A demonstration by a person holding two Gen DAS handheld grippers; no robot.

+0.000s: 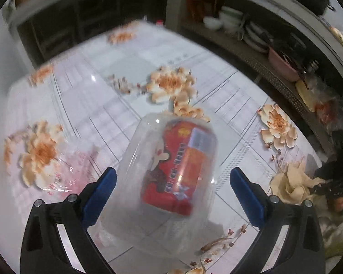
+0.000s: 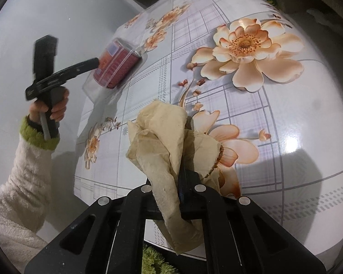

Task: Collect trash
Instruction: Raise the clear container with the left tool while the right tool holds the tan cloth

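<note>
Crumpled tissue point(image 2: 171, 141), lower centre, is clenched by right gripper point(image 2: 183, 196); red can point(image 1: 183, 166) is enclosed in clear container point(image 1: 171, 182), mid-frame between released left gripper point(image 1: 171, 191) jaws; floral tablecloth point(image 1: 103, 86) is spread beneath.

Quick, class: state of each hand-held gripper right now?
Left hand-held gripper: open, holding nothing; the clear box with the red can lies between its fingers.
Right hand-held gripper: shut on the crumpled tissue.
</note>
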